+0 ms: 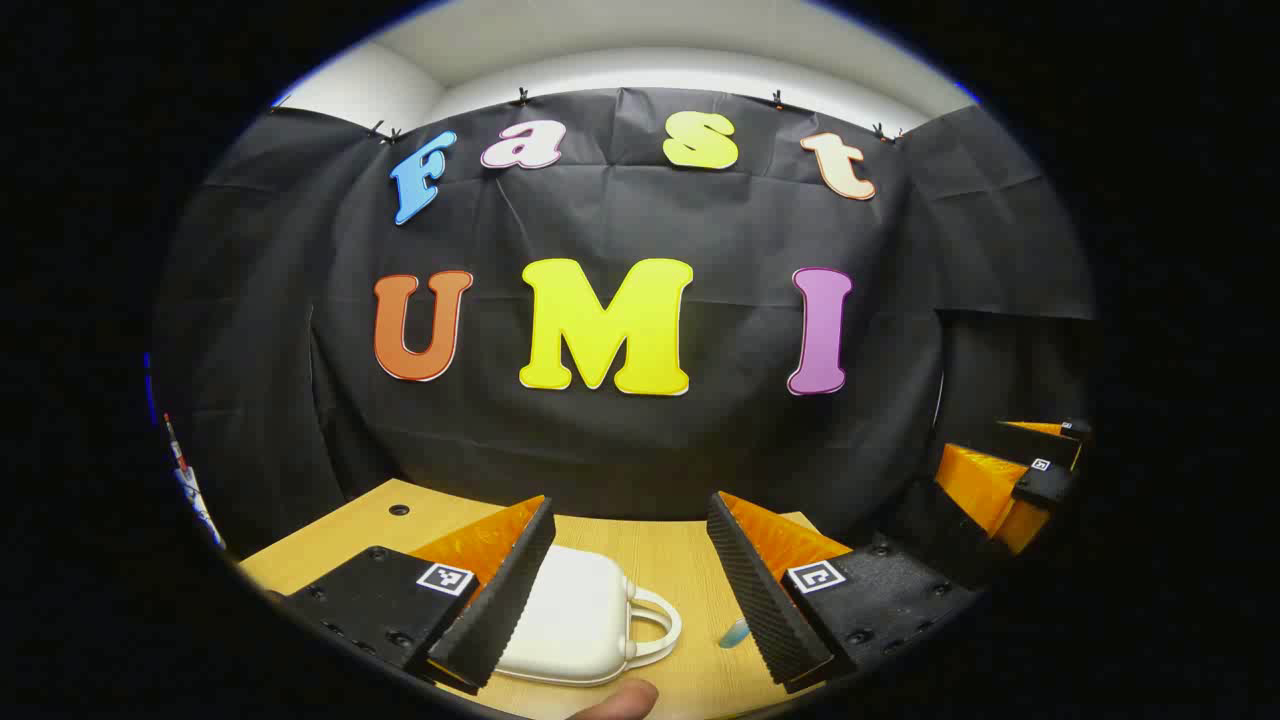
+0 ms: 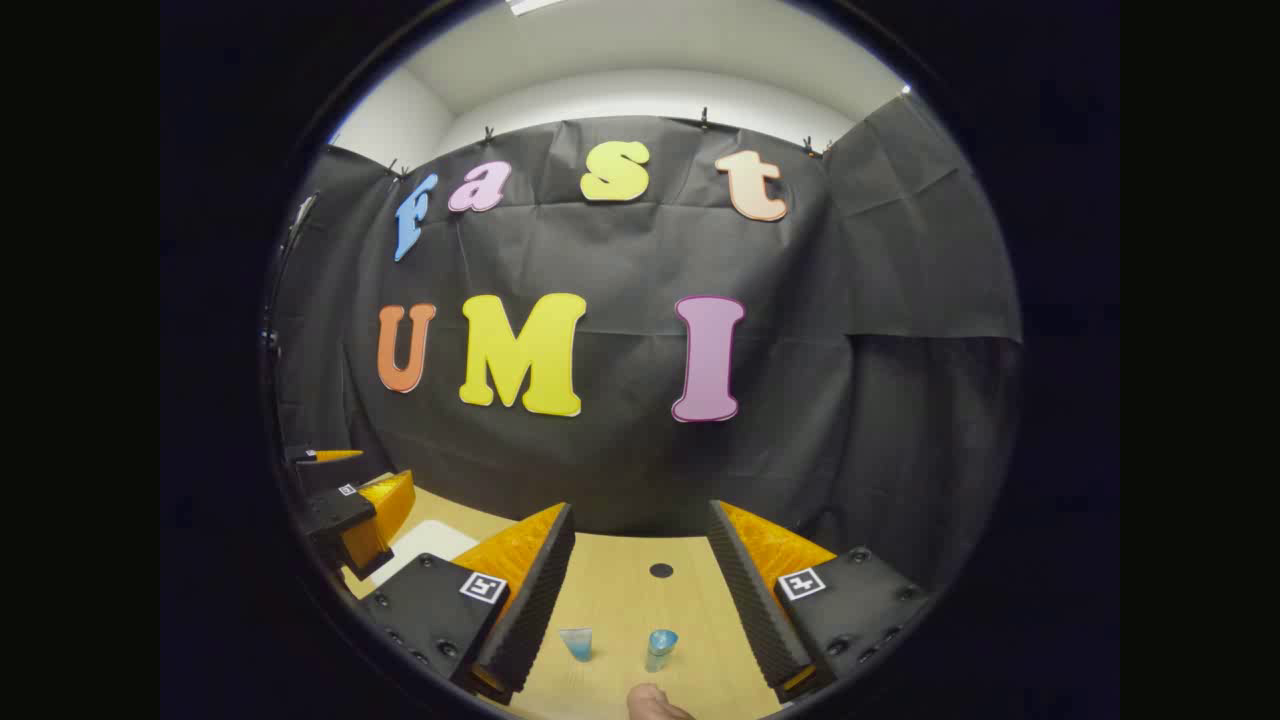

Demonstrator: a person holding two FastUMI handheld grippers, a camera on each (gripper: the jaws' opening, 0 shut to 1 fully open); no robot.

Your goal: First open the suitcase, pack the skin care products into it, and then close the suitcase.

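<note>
A small white suitcase (image 1: 575, 615) with a loop handle lies shut on the wooden table, below and between the fingers of my left gripper (image 1: 630, 575), which stands open above it. A light blue skin care item (image 1: 735, 632) peeks out beside the left gripper's right finger. In the right gripper view, two small blue skin care items (image 2: 577, 643) (image 2: 660, 647) stand on the table between the wide-apart fingers of my open right gripper (image 2: 640, 575). A corner of the white suitcase (image 2: 425, 540) shows at the left there, behind the other gripper (image 2: 355, 510).
The light wooden table (image 2: 620, 590) has a dark round hole (image 2: 661, 570) near its back edge and another hole (image 1: 399, 510) at the left. The black cloth wall closes off the back. A fingertip (image 1: 625, 700) shows at the bottom edge. The other gripper (image 1: 1010, 480) hangs at the right.
</note>
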